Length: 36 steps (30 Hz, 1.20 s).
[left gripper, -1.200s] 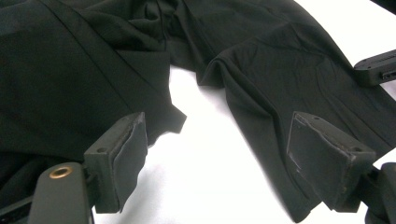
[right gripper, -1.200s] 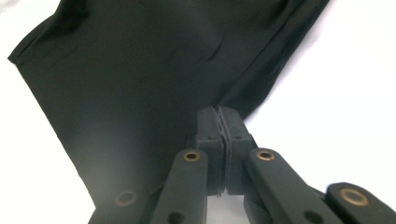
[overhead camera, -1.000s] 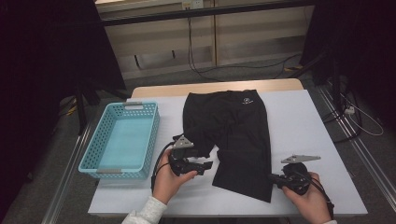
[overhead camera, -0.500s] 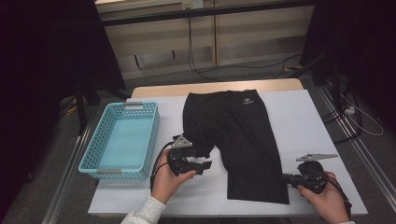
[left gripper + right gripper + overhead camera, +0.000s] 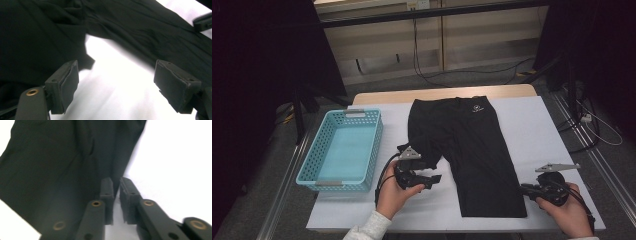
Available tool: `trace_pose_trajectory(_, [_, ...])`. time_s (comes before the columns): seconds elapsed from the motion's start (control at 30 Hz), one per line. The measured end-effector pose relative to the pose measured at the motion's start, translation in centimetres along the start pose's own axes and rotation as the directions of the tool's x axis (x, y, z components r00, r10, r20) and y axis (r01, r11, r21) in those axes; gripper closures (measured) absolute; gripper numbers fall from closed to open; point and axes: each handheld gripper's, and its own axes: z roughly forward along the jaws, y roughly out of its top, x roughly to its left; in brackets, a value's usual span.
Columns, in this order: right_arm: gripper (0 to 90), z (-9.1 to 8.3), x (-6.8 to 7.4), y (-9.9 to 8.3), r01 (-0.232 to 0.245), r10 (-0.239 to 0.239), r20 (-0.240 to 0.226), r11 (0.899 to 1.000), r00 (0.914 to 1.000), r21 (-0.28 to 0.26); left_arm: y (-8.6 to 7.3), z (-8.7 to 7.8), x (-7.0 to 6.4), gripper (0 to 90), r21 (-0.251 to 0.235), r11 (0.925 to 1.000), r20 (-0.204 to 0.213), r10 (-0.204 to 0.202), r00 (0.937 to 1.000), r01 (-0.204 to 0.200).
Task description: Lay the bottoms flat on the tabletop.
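High view: black shorts [image 5: 472,150] lie flat on the white desk [image 5: 537,130], waistband away from the person, beside a turquoise basket [image 5: 343,150]. The left hand-held gripper [image 5: 434,179] sits by the bunched left leg; the right hand-held gripper [image 5: 526,189] touches the long leg's hem edge.

Left gripper view: the left hand-held gripper [image 5: 116,85] is released, jaws wide apart over bare desk, shorts [image 5: 45,37] just ahead.

Right gripper view: the right hand-held gripper [image 5: 116,192] looks clenched, jaws nearly together at the shorts' [image 5: 62,170] edge; whether it pinches cloth, I cannot tell.
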Motion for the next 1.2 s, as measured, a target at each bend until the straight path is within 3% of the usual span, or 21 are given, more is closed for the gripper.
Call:
trace_pose_trajectory(0.2, [60.3, 0.4, 0.1, 0.4, 0.000, 0.002, 0.019, 0.998, 0.9998, -0.070, -0.2, 0.8, -0.4, 21.4, 0.017, 0.9998, 0.018, 0.006, 0.9998, -0.006])
trace_pose_trajectory(0.3, [56.0, 0.7, 0.1, 0.7, -0.004, 0.007, 0.028, 0.994, 0.9996, -0.105, -0.2, 1.0, -0.4, 21.5, 0.015, 0.9999, 0.016, 0.007, 0.9998, -0.007])
trace_pose_trajectory(0.47, [54.8, 1.4, -0.1, 1.3, -0.035, 0.041, 0.036, 0.988, 0.9985, -0.153, -0.2, 0.7, -0.1, 21.6, 0.014, 0.9999, 0.010, 0.002, 0.9999, -0.002])
trace_pose_trajectory(0.63, [54.9, 2.1, -0.3, 1.8, -0.047, 0.056, 0.059, 0.989, 0.9967, -0.143, -0.1, 0.5, 0.0, 21.4, 0.009, 1.0000, 0.008, -0.002, 1.0000, 0.002])
trace_pose_trajectory(0.87, [70.2, 2.8, -0.1, 2.1, -0.032, 0.040, 0.066, 0.993, 0.9970, -0.111, 0.0, 0.0, 0.3, 21.4, -0.003, 0.9999, -0.002, -0.011, 0.9999, 0.011])
trace_pose_trajectory(1.07, [87.0, 2.9, -0.1, 2.1, -0.024, 0.026, 0.028, 0.995, 0.9993, -0.094, 0.0, -0.1, 0.4, 21.4, -0.009, 0.9999, -0.003, -0.014, 0.9999, 0.014])
trace_pose_trajectory(1.2, [89.1, 2.6, -0.3, 2.0, -0.047, 0.046, -0.010, 0.996, 0.9989, -0.076, 0.0, -0.3, 0.5, 21.4, -0.011, 0.9998, -0.004, -0.014, 0.9999, 0.014])
